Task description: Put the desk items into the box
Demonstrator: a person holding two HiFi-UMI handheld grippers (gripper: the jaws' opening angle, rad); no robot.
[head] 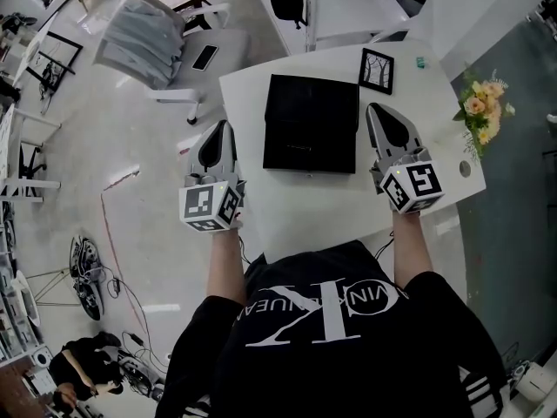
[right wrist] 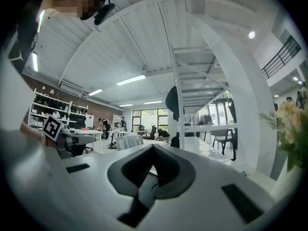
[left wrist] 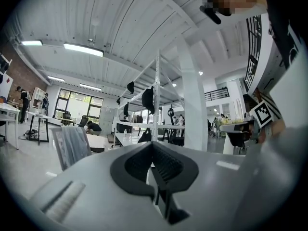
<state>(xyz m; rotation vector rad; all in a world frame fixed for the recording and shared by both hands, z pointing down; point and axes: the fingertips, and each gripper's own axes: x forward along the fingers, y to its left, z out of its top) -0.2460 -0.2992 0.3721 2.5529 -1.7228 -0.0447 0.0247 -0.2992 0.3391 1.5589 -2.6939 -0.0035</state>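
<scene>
Two grippers flank the black box [head: 311, 123], which lies flat in the middle of the white desk [head: 296, 212]. The left gripper [head: 226, 129] is just left of the box, at the desk's edge, and the right gripper [head: 376, 110] is just right of it. Each gripper view shows the jaws pressed together at the tips with nothing between them. A black frame [head: 377, 70] lies near the box's far right corner, not touching it, and a small teal item [head: 419, 61] lies beyond the frame. Flowers [head: 481, 107] stand well right of the box, and a chair [head: 152, 42] with a phone [head: 204, 57] on it stands far left
</scene>
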